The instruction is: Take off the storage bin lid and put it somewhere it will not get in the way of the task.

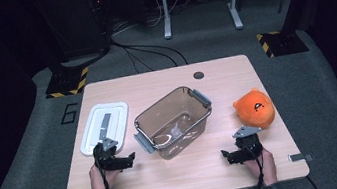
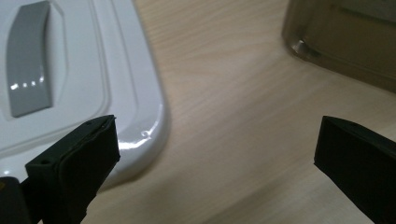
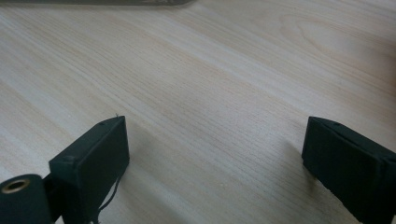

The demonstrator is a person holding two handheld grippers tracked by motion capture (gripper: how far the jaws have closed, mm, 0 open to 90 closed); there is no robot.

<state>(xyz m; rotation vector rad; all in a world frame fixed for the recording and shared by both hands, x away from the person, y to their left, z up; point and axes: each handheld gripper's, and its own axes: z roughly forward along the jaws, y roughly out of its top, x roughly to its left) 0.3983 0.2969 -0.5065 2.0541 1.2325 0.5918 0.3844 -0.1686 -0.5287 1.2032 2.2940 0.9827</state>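
Fingers on both your grippers stand wide apart and hold nothing. Your left gripper (image 1: 126,160) sits beside the near corner of the white lid (image 1: 104,127), which lies flat on the table (image 1: 184,178), left of the clear brown container (image 1: 173,122). Your right gripper (image 1: 227,156) rests over bare wood near the orange plush toy (image 1: 254,107). Nothing looks done yet: the container seems empty, the lid off, the toy outside.

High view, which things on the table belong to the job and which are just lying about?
In the job:
white lid, beside the left gripper
clear brown container, lid off

Lying about, probably:
orange plush toy, near the right gripper
dark round cap in the table
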